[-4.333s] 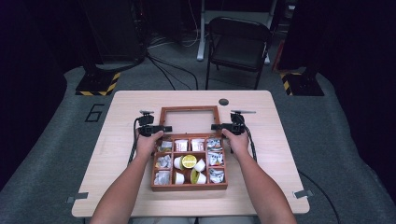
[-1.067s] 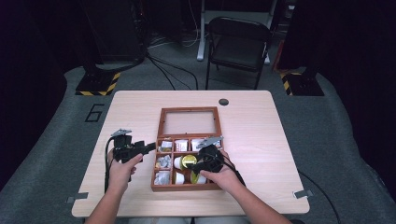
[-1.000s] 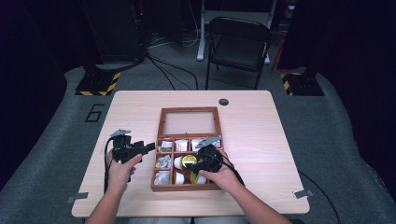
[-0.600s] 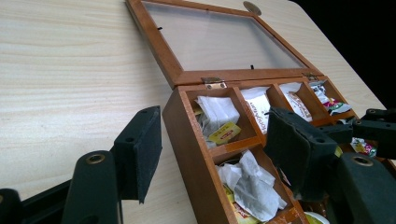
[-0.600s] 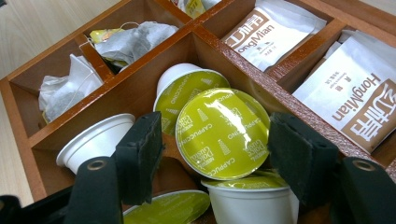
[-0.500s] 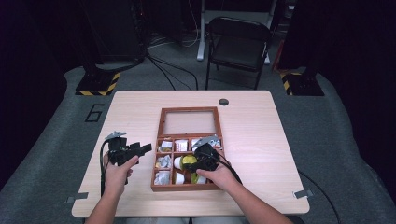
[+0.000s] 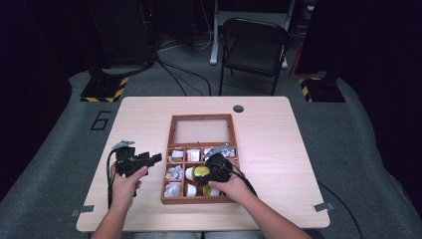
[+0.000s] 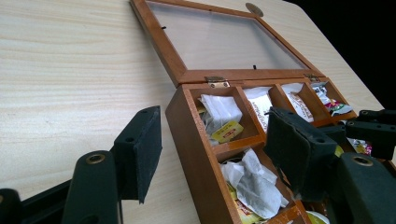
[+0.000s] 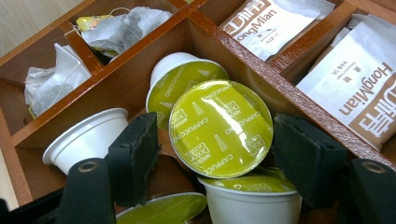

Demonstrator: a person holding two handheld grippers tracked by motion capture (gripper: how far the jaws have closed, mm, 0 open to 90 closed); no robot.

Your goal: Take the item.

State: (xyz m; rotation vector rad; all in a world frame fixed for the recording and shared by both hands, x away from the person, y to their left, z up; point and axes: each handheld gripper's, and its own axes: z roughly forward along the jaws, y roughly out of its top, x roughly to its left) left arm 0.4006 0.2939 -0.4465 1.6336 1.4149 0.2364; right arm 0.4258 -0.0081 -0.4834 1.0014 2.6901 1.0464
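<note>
A wooden compartment box (image 7: 199, 200) lies in front of me on the table, its glass lid (image 7: 201, 130) folded back flat. My right gripper (image 7: 206, 172) reaches into the middle compartments. In the right gripper view a green-lidded coffee capsule (image 9: 219, 128) leans between the jaws of the right gripper (image 9: 217, 158). Those jaws have just been opening, and a thin gap shows between each pad and the capsule. My left gripper (image 7: 155, 158) hovers left of the box, open with nothing in it. The left gripper (image 8: 217, 149) looks at the box's near corner (image 8: 191, 126).
More capsules (image 9: 184, 81) and a white cup (image 9: 88, 140) crowd the same compartments. Tea bags (image 9: 121, 28) and white HongMian packets (image 9: 359, 93) fill the neighbouring ones. A dark round grommet (image 7: 238, 108) marks the table's far edge. A folding chair (image 7: 254, 45) stands beyond the table.
Since the oldest frame both grippers have left the box's far corners: the left now sits beside the box, the right in its middle. Within the last second the right shifted slightly.
</note>
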